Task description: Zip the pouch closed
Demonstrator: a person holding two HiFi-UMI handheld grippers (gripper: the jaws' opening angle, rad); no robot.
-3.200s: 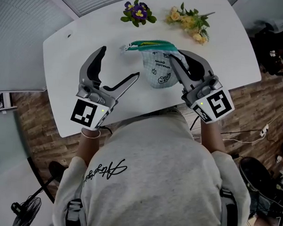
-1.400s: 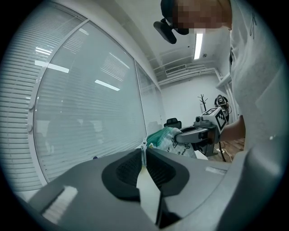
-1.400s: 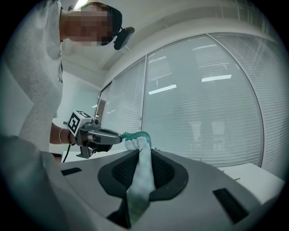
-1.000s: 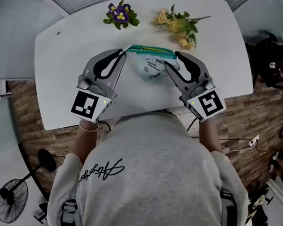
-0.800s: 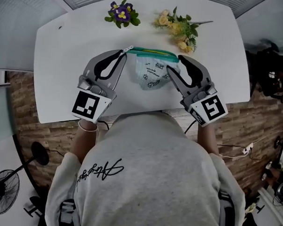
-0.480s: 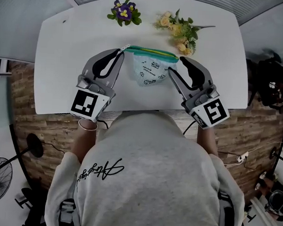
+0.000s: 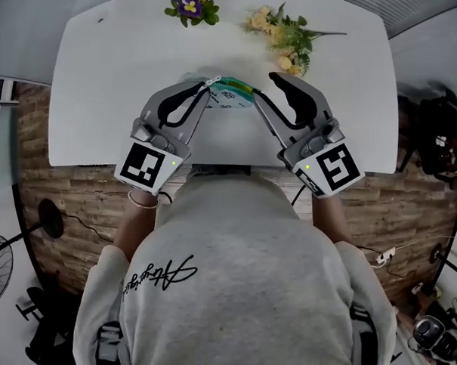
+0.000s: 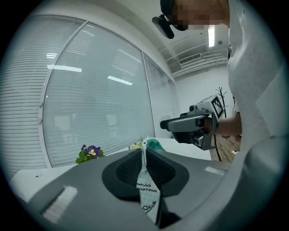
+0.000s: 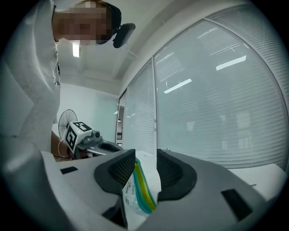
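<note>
Above the white table (image 7: 104, 97), my left gripper (image 8: 143, 155) pinches the pouch (image 8: 147, 189) tight, so my right gripper (image 9: 145, 169), just closing loosely around its zip (image 9: 143, 195), should squeeze and pull away.

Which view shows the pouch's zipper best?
The right gripper view: the green-and-yellow zipper lies close-up between the right gripper's jaws, which have just been closing. The head view shows a short teal strip; the left gripper view, only a teal end.
</note>
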